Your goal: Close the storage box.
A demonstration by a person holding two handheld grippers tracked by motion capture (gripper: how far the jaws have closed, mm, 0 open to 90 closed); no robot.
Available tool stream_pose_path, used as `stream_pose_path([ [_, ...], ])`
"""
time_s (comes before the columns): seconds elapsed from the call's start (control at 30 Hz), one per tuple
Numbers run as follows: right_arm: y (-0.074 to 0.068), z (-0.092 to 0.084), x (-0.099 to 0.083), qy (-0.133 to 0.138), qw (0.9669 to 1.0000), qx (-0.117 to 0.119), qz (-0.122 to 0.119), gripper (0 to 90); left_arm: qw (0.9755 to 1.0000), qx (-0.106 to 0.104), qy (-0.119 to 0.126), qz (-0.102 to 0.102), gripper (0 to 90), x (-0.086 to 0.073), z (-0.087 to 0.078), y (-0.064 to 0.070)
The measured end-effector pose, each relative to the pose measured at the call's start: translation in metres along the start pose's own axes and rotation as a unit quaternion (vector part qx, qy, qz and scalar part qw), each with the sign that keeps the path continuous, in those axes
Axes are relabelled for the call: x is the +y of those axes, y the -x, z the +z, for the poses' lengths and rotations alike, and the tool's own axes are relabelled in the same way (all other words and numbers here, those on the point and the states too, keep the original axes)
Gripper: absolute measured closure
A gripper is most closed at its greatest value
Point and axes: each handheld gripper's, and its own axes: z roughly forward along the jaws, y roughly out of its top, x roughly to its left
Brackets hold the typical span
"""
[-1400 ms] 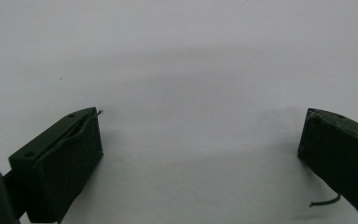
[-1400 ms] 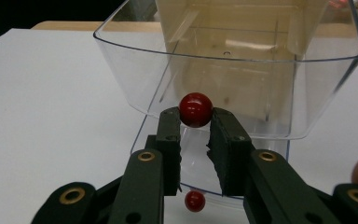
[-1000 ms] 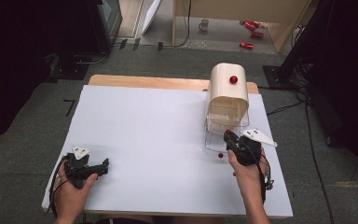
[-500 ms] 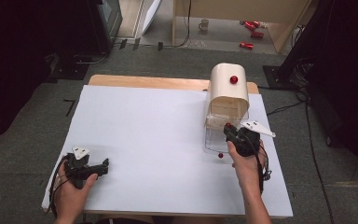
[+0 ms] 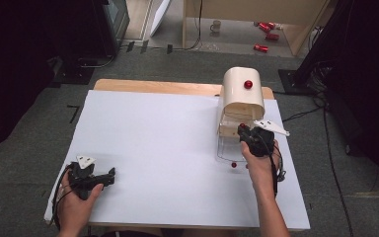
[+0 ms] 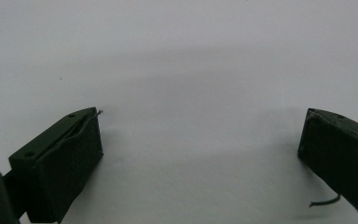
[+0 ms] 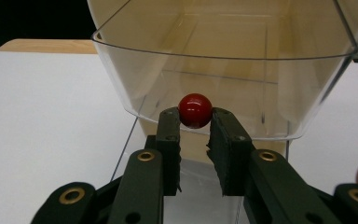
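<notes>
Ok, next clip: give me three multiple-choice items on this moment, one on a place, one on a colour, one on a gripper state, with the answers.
1. Where is the bread box on the table?
A. far right
B. near left
C. centre

2. What colour is the knob on its clear door?
A. blue
B. red
C. black

3. How do the left gripper jaws stand?
A. shut on the knob
B. wide open over bare white table
C. shut on a cloth

Answers:
1 A, the high view shows it at the far right edge.
2 B, it shows red between the right gripper jaws.
3 B, the jaws stand far apart.
</notes>
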Motion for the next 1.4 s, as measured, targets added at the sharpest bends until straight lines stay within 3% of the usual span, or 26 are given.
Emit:
stream_pose_path([
  [0.4, 0.004, 0.008, 0.004, 0.004, 1.0000, -0.002, 0.000, 72.5, 1.0000, 0.000, 0.000, 0.000, 0.0, 0.000, 0.000, 0.000],
  [0.6, 0.009, 0.004, -0.004, 0.000, 0.9999, 0.002, 0.010, 38.5, 1.0000, 0.000, 0.000, 0.000, 0.0, 0.000, 0.000, 0.000],
  [0.73, 0.010, -0.003, -0.014, -0.022, 0.9997, -0.005, 0.010, 9.9, 1.0000, 0.000, -0.001, 0.000, 0.0, 0.000, 0.000, 0.000],
  [0.8, 0.011, -0.008, -0.019, -0.030, 0.9994, 0.007, 0.016, 0.5, 1.0000, 0.000, -0.001, 0.000, 0.0, 0.000, 0.000, 0.000],
  [0.97, 0.009, -0.021, -0.033, -0.042, 0.9991, 0.004, -0.005, 0.0, 1.0000, 0.000, 0.000, 0.000, 0.0, 0.000, 0.000, 0.000],
  [1.07, 0.008, -0.025, -0.038, -0.044, 0.9990, 0.003, -0.004, 0.0, 1.0000, 0.000, 0.000, 0.000, 0.0, 0.000, 0.000, 0.000],
  [1.4, -0.001, -0.044, -0.083, -0.048, 0.9988, -0.009, -0.010, 0.0, 1.0000, 0.000, 0.000, 0.000, 0.0, 0.000, 0.000, 0.000],
])
